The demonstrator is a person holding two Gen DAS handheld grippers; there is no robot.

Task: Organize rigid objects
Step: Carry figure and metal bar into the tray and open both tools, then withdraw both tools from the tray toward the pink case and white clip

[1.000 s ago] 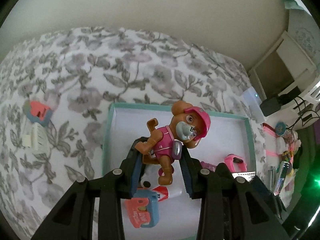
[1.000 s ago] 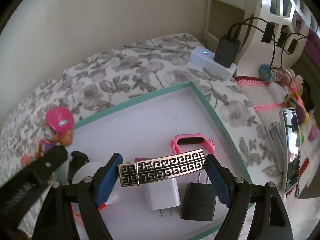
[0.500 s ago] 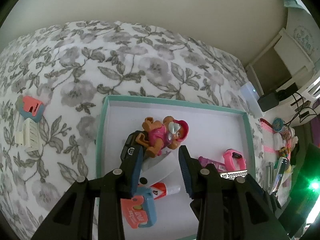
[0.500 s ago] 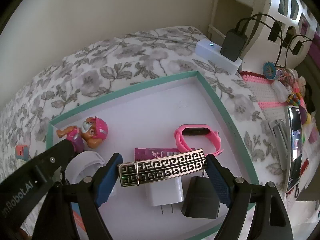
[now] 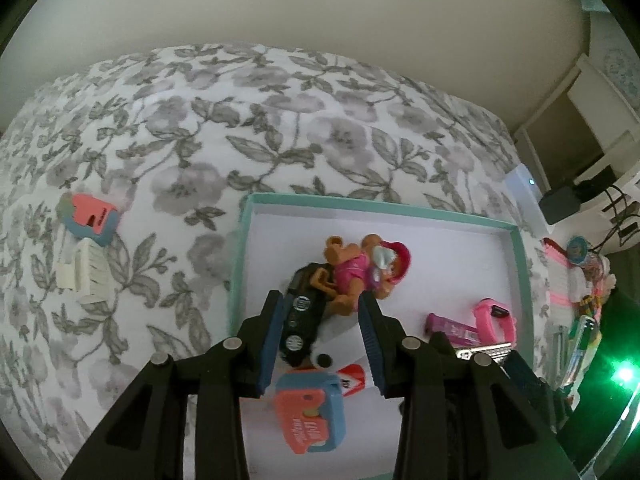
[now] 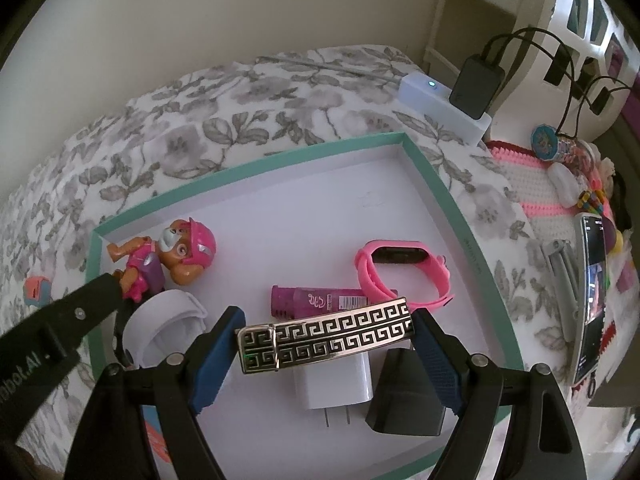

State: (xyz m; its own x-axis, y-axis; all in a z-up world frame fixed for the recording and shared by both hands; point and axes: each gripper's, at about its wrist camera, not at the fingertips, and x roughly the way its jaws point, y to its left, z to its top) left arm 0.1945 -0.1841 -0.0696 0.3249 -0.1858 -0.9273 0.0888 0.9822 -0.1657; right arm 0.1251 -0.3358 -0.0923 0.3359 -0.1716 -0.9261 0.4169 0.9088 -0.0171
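Note:
A teal-rimmed white tray (image 5: 522, 272) (image 6: 256, 160) lies on the flowered bed. A pink-helmeted toy pup (image 5: 362, 270) (image 6: 172, 256) lies on its side in the tray's left part. My left gripper (image 5: 320, 320) is open and empty just above and behind the pup, over a black device (image 5: 300, 316). My right gripper (image 6: 324, 336) is shut on a silver Greek-key bracelet (image 6: 326, 334) and holds it above a white charger (image 6: 334, 380) and a black charger (image 6: 406, 392).
In the tray lie a pink watch (image 6: 400, 272), a purple tube (image 6: 320, 300), a white band (image 6: 160, 328) and a coral-and-blue toy (image 5: 310, 414). Outside it, to the left, lie another coral toy (image 5: 90, 216) and a white clip (image 5: 86, 270). A phone (image 6: 592, 300) and cables are at the right.
My left gripper opened and let go of the toy pup, which now lies in the tray; the gripper then drew back. My right gripper kept hold of the bracelet.

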